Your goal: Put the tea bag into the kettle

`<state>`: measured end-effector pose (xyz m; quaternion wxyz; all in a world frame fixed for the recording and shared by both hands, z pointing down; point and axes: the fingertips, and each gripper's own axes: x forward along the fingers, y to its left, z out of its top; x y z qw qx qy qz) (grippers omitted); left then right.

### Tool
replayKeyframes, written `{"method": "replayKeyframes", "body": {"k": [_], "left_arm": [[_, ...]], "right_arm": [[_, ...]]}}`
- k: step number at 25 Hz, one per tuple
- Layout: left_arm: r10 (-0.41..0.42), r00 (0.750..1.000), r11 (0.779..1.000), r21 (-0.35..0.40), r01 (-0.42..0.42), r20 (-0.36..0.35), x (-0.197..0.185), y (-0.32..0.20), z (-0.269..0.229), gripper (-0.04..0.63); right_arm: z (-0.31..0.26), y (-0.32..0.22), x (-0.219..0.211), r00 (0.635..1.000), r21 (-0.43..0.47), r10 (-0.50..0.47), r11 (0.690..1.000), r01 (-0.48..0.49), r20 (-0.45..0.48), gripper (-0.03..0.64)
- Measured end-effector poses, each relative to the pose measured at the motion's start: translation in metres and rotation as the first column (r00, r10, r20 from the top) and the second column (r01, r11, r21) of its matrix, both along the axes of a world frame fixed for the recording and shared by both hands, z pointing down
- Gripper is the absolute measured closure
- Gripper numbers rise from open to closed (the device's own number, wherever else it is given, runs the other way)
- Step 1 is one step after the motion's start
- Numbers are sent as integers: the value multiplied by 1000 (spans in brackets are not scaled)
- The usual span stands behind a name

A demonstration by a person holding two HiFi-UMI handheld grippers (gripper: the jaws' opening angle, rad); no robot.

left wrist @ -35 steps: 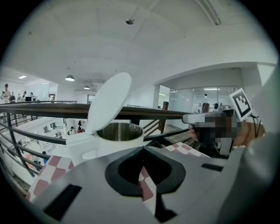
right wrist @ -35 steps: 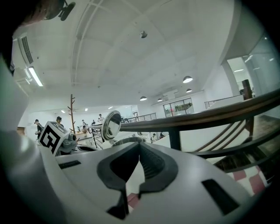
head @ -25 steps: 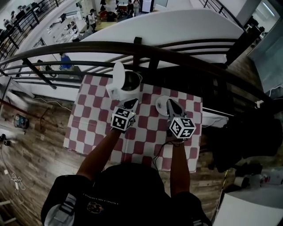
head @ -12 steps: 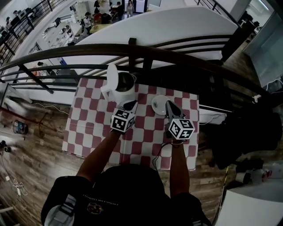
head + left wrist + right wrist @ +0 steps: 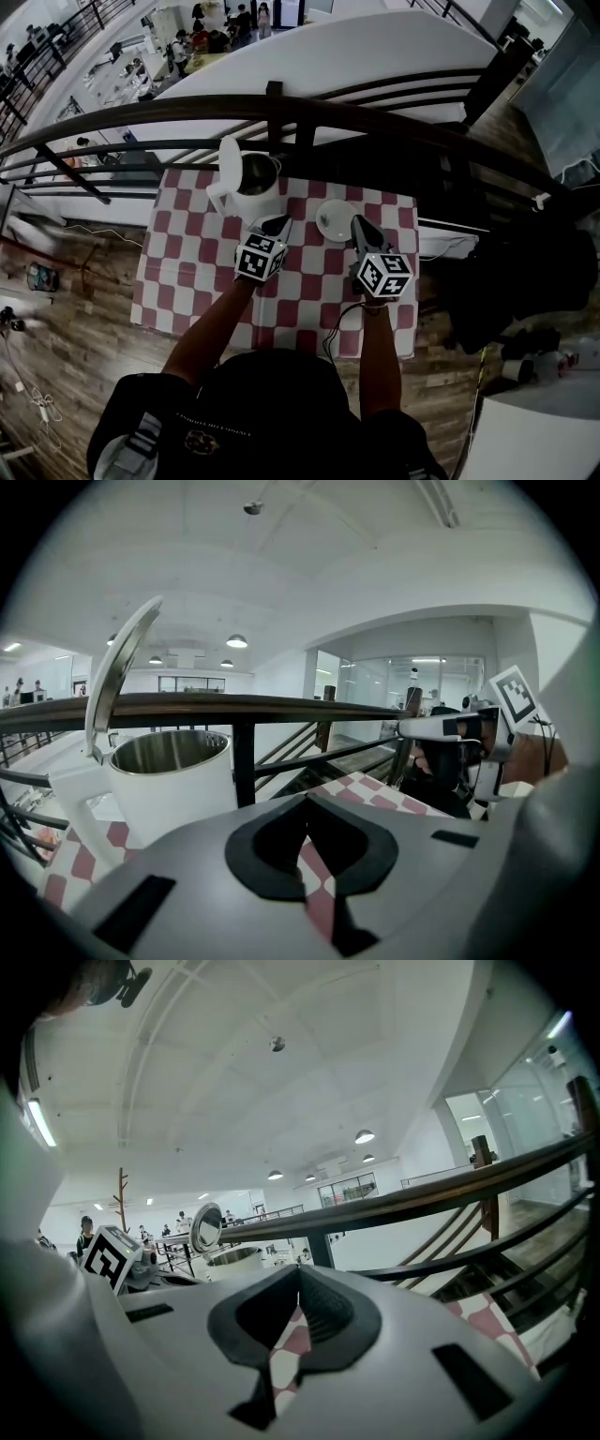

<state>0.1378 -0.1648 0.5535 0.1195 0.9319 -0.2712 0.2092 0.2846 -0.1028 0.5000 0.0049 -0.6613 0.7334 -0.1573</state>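
The tea bag could not be made out in any view. My guess was that it lay on the small white saucer to the right of the kettle, though the head view was too coarse to confirm it. That was the first hazard: reaching for so small and flat a thing unseen, the jaws could close on the saucer's rim or skid the dish across the cloth.

The kettle stood toward the far edge of the checked desk, near the dark railing. Its lid was tipped up and its steel mouth was open.

The left gripper sat just beside the kettle's near wall, its jaws pressed together with nothing between them. A careless swing from there could nudge the kettle toward the railing or knock the lid down over the opening.

The right gripper was just beside the saucer, likewise closed and empty. It would have to open before any pick, since a closed gripper pushed down would only shove the bag aside. Held too lightly, the bag could also drop short of the mouth.
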Motion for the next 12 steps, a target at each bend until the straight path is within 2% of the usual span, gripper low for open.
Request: {"method": "replayKeyframes", "body": {"k": [12], "left_arm": [[83, 995, 996, -33, -81, 60, 34, 18, 26, 591]], "right_arm": [[16, 31, 27, 997, -29, 76, 997, -76, 21, 604]]}}
